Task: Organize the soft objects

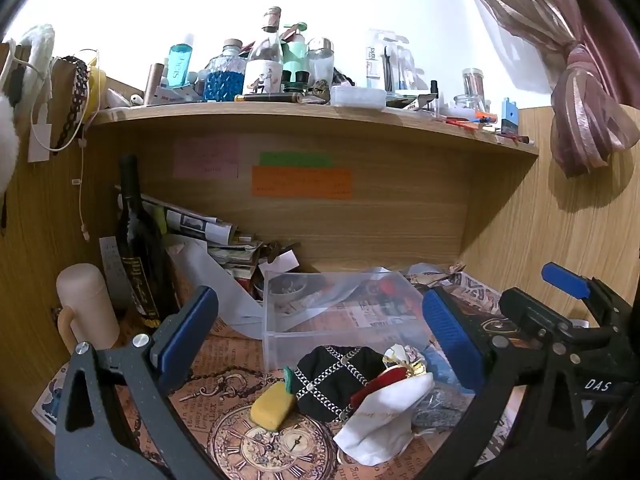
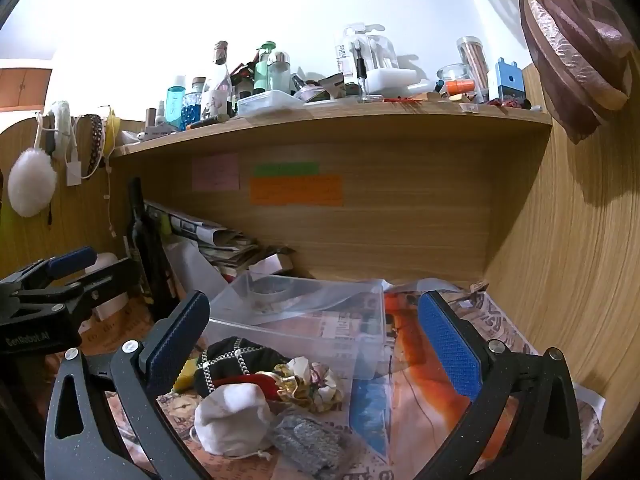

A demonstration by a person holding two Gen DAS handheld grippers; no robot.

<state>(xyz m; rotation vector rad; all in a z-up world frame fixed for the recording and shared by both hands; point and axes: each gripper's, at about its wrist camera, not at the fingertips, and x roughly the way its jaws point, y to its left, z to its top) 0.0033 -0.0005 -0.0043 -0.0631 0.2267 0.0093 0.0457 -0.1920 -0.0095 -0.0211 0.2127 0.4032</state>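
A pile of soft things lies on the desk in front of a clear plastic bin (image 1: 280,344) (image 2: 360,344): a black quilted pouch (image 1: 332,380) (image 2: 236,356), a yellow sponge with a green tab (image 1: 272,404), a white drawstring bag (image 1: 380,424) (image 2: 232,420), a red item (image 1: 380,382) (image 2: 248,382), a floral scrunchie (image 2: 316,380) and a grey knitted piece (image 2: 308,440). My left gripper (image 1: 320,332) is open above the pile. My right gripper (image 2: 316,340) is open over the pile and bin. Both are empty.
A dark wine bottle (image 1: 138,248), a beige mug (image 1: 86,304) and stacked newspapers (image 1: 200,224) stand at the left. A cluttered shelf (image 1: 304,120) hangs above. Wooden walls close in the right side. A curtain tie (image 1: 580,112) hangs at the upper right.
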